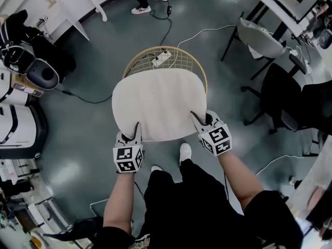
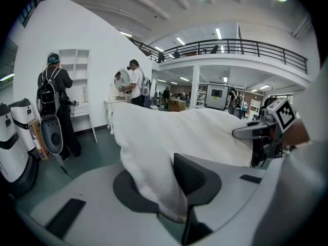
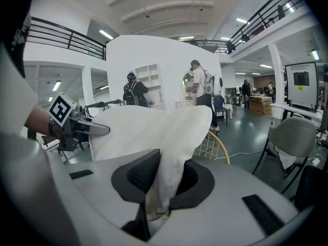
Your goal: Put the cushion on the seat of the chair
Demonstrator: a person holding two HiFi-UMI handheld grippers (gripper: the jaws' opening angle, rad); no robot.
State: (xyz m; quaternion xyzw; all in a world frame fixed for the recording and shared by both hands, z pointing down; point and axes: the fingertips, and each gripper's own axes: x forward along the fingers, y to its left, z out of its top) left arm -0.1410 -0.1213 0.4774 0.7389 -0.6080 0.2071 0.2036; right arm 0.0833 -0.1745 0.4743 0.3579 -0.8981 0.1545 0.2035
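Observation:
A flat cream cushion (image 1: 158, 104) hangs stretched between my two grippers, over a round chair (image 1: 199, 69) with a gold wire frame. My left gripper (image 1: 136, 134) is shut on the cushion's near left edge. My right gripper (image 1: 198, 121) is shut on its near right edge. In the left gripper view the white fabric (image 2: 164, 152) is pinched between the dark pads. The right gripper view shows the same cloth (image 3: 169, 152) squeezed in the jaws, with the chair rim (image 3: 224, 143) beyond it. The cushion hides most of the chair's seat.
A grey office chair (image 1: 259, 38) stands at the back right by a desk. A dark chair (image 1: 288, 95) is at the right. White machines (image 1: 18, 123) and a backpack unit (image 1: 33, 66) line the left. Cables (image 1: 168, 27) cross the floor. The person's feet (image 1: 184, 152) are just behind the cushion.

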